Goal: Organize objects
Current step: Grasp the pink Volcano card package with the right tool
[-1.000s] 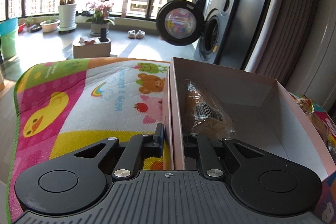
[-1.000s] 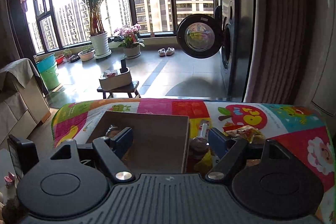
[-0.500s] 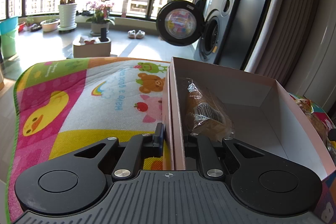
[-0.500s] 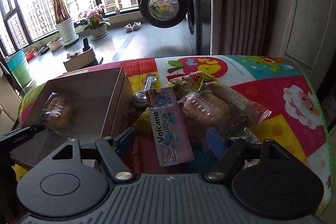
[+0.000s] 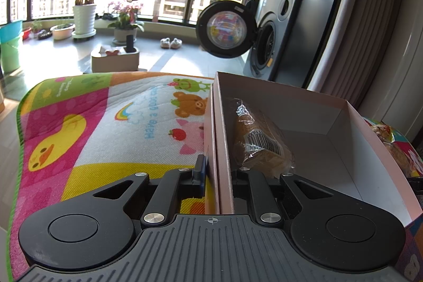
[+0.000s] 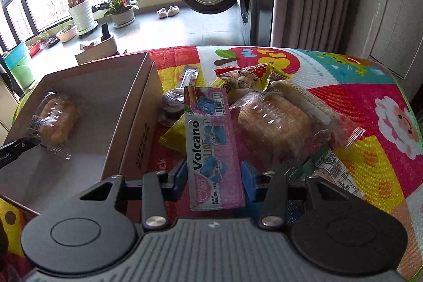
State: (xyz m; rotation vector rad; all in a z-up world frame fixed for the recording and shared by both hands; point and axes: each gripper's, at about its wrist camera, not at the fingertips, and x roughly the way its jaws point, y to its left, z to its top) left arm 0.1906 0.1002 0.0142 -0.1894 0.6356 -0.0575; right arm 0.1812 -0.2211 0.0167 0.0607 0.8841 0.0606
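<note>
The right gripper (image 6: 214, 177) stands with its blue pads either side of the pink Volcano pack (image 6: 212, 149), close against its long edges; whether they already bite cannot be told from this view, though the gap is only pack-wide. The pack lies slanted on top of a heap of snacks, its near end between the pads and its far end pointing to twelve o'clock. At two o'clock from it sits a clear-wrapped cake (image 6: 275, 120), at one o'clock a yellow-red bag (image 6: 248, 75), and at eleven o'clock a small dark cup (image 6: 170, 107) with a spoon-like wrapper beyond it. The box (image 6: 132, 107) is at nine to ten o'clock, open-topped, with one wrapped bun (image 6: 56, 118) already against its far left wall. The left gripper (image 5: 218, 173) is narrow, clamped on the box's near-left wall, one finger outside, one inside next to the bun, steadying it on the mat (image 5: 105, 123). To do this step well, I judge the pads should close squarely on the pack's edges, low enough not to slip off the glossy film, then lift straight up before swinging toward nine o'clock, so the heap beneath is not dragged; the box's right wall must be cleared, and the open floor beside the bun is the obvious landing spot.
</note>
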